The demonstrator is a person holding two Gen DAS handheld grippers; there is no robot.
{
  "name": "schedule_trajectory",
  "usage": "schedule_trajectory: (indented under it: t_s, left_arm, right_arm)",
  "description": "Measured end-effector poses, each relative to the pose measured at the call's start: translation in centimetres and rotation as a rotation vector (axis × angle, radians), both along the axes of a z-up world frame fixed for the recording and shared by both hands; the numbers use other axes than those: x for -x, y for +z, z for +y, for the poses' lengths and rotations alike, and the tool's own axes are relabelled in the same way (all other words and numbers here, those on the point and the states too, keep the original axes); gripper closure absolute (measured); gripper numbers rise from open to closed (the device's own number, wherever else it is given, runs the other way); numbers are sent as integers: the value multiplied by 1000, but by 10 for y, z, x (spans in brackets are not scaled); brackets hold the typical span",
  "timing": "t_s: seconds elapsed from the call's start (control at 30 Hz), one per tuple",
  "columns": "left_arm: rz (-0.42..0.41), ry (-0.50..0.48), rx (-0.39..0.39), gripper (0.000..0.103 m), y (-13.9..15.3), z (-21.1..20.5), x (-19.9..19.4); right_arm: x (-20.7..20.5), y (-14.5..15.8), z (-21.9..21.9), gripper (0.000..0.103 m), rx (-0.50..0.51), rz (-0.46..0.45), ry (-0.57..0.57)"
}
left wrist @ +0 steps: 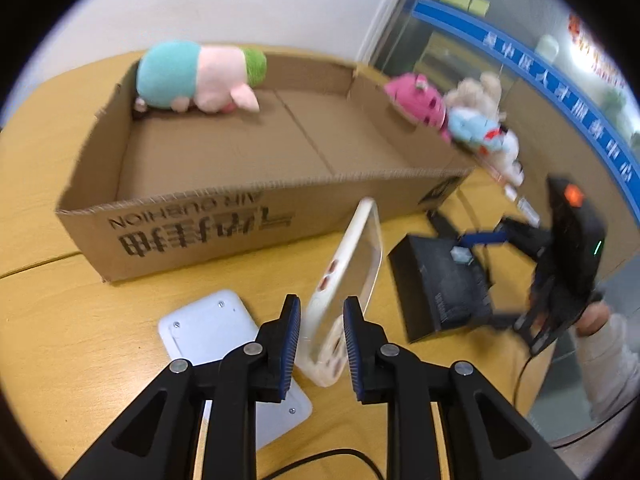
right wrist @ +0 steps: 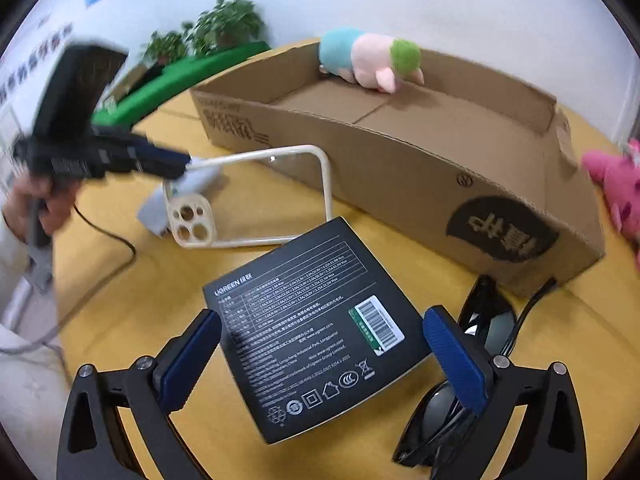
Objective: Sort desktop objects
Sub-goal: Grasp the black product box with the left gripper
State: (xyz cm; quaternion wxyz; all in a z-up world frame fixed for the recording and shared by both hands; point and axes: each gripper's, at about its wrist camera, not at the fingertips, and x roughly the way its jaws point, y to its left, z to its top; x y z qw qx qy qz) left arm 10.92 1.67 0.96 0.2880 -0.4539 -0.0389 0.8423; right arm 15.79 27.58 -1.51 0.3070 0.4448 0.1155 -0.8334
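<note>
A cream-rimmed clear phone case (left wrist: 352, 256) stands on its edge on the yellow table (left wrist: 60, 320), and my left gripper (left wrist: 322, 334) is shut on its camera end. From the right wrist view the same case (right wrist: 188, 224) is upright, with the left gripper (right wrist: 180, 166) clamped on its top corner. My right gripper (right wrist: 324, 356) is open, its fingers astride a black UGREEN box (right wrist: 316, 328) lying flat. The left pad stands clear of the box, the right pad is at its corner. In the left wrist view the right gripper (left wrist: 492, 276) reaches over that box (left wrist: 440, 284).
A long open cardboard box (left wrist: 200, 232) holds a teal, pink and green plush pig (left wrist: 192, 76). Pink (left wrist: 416, 100) and blue (left wrist: 472, 128) plush toys sit beyond its right end. Black sunglasses (right wrist: 492, 320) lie under my right finger. A white flat device (left wrist: 208, 328) lies near the left gripper.
</note>
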Motion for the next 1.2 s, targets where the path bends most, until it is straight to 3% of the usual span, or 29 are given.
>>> schedule_trajectory:
  t_s: [0.1, 0.23, 0.3, 0.4, 0.57, 0.6, 0.83, 0.97, 1.1, 1.2]
  left_arm:
    - [41, 12, -20, 82, 18, -4, -8]
    - [37, -91, -81, 76, 24, 19, -17]
    - [-8, -148, -109, 65, 15, 40, -17]
    - [-61, -218, -124, 65, -2, 74, -6]
    - [-165, -288, -139, 65, -32, 118, 19]
    - [-141, -297, -168, 66, -31, 120, 20]
    - [-233, -387, -228, 66, -36, 135, 9]
    - [-192, -306, -199, 65, -28, 121, -3]
    - [-184, -204, -167, 65, -34, 103, 6]
    - [-229, -191, -155, 65, -46, 105, 15]
  right_arm:
    - [-13, 0, -16, 0, 1, 11, 93]
    - [-30, 3, -24, 1, 59, -3, 161]
    - [-33, 7, -12, 1, 80, 26, 97]
    - [-36, 9, 7, 1, 83, 40, -22]
    - [-46, -8, 12, 1, 48, 10, -83]
    - [-47, -13, 13, 1, 49, 6, -103]
    - [-41, -19, 20, 0, 140, 2, -169]
    - [-59, -24, 22, 1, 145, -34, -79]
    - [-62, -25, 26, 1, 95, -11, -102]
    - [-50, -23, 22, 1, 98, 16, -119]
